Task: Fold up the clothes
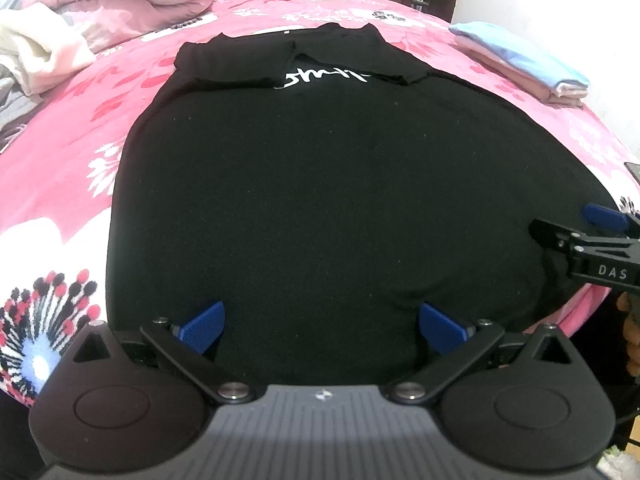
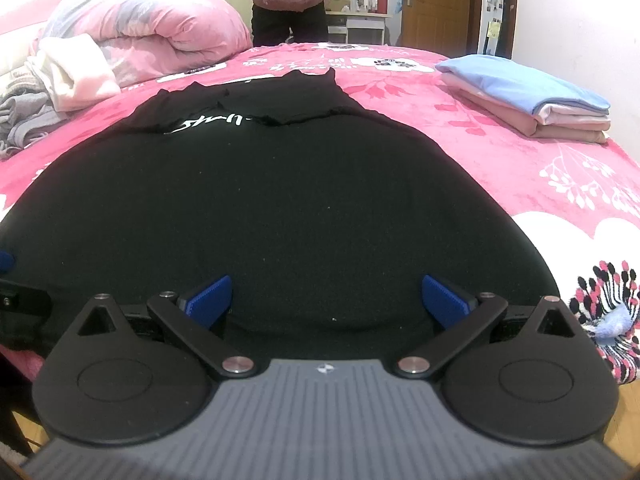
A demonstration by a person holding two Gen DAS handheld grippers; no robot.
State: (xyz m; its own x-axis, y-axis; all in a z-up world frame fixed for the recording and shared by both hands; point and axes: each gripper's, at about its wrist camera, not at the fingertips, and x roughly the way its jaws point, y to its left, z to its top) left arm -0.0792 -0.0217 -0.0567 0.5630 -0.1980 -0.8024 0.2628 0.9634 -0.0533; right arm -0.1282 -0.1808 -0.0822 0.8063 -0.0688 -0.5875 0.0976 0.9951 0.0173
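Black shirt lay flat on pink bed, sleeves already folded in at far end. Left gripper and right gripper at near hem, fingers wide open, holding nothing. Folded pile far right. Main folds left.

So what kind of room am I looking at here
Most likely a bedroom in a home. A black shirt lies spread on a bed with a pink flowered bedspread, a rolled-up pink quilt sits at the far end, and a stack of folded clothes rests on the bed.

Left hand-held gripper and right hand-held gripper both gape wide.
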